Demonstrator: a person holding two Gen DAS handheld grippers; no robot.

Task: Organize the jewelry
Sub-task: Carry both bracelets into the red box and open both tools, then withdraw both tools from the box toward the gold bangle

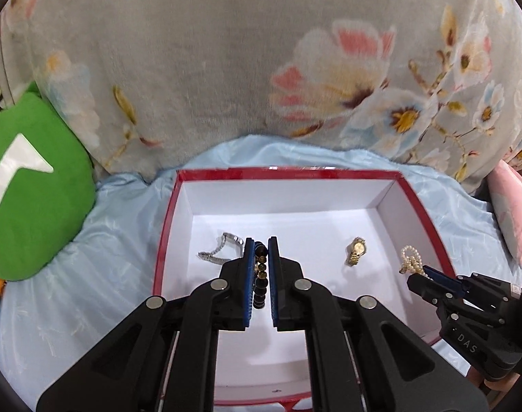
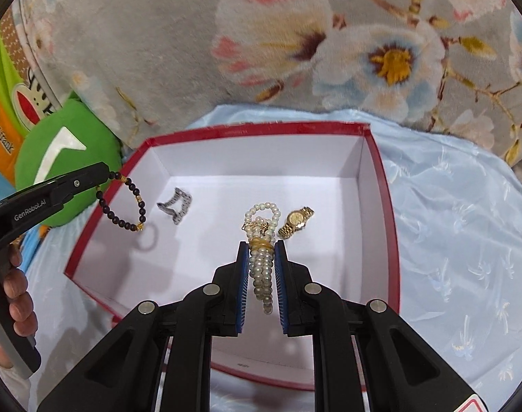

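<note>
1. Holding both pieces above the open red box (image 2: 381,185), we judge the step in hand to be setting them down inside it.
2. Our left gripper (image 1: 261,243) is clenched on the dark bead bracelet (image 1: 261,274); our right gripper (image 2: 261,245) grips the pearl strand (image 2: 262,271).
3. To do it well, we should lower each piece to a bare patch of floor before letting go: the bracelet toward 9 o'clock, clear of the silver watch (image 2: 176,207), and the pearls toward 6 o'clock, clear of the gold watch (image 2: 295,221), which sits just beside them in the right view.
4. Readable writing: "GenRobot.AI" on the left gripper's side and "DAS" on the right gripper's body. The lettering on the orange pillow (image 2: 7,137) at 9 o'clock is too cut off to read.
</note>
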